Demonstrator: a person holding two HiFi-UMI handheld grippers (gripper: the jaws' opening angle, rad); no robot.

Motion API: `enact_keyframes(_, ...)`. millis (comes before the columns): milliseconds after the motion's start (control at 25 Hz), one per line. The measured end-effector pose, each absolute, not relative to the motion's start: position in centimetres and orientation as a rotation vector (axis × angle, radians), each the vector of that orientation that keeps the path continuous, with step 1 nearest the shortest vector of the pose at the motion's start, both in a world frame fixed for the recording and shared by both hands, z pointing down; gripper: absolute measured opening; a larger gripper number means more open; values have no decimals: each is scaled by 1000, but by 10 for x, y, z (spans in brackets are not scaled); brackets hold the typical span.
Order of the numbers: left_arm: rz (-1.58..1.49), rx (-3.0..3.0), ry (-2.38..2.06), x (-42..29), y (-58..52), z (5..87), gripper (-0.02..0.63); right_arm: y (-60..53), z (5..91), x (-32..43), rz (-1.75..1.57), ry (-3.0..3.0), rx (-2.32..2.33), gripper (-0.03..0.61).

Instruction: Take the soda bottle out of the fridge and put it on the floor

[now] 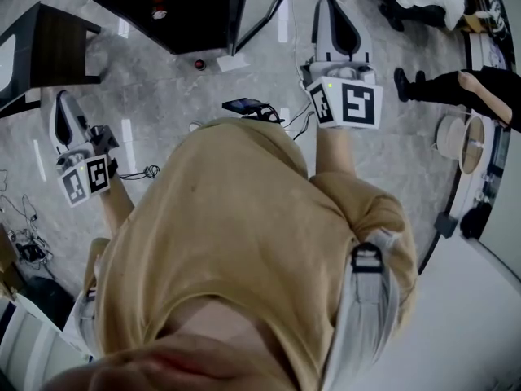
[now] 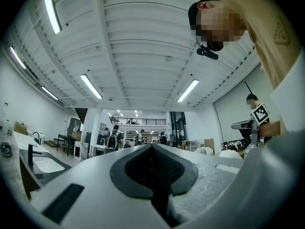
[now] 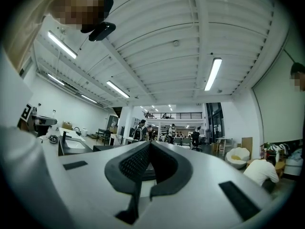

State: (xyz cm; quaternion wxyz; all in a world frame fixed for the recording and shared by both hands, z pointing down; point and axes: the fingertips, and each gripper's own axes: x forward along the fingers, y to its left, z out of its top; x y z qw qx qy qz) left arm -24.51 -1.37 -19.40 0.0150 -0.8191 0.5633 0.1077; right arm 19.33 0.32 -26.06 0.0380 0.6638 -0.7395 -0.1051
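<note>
The white left gripper [image 1: 62,108] and white right gripper [image 1: 332,10] are clenching on nothing, and no soda bottle is showing in any view.
A person in a tan shirt [image 1: 244,243] is holding both out over the grey marbled floor [image 1: 163,96], fingers pressed together. A dark boxy cabinet [image 1: 171,10] is standing ahead between them, slightly leftward; it is possibly the fridge. The bottle's side and axis cannot be told. No writing is readable, only square markers.

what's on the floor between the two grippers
In the head view, a dark flat device with cables lies on the floor between the left gripper and right gripper. Nearer the camera, the person's tan shirt fills the gap.
</note>
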Motion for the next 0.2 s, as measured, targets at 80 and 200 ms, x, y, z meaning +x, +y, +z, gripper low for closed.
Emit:
enact_keyframes(80,343,-2543,1759,-255,-4,-199,2,13,-262,184,-316,-2269,2030,0)
enact_keyframes(200,348,-2542,1771,-274,8,-199,2,26,-260,168,-303,-2263,2017,0)
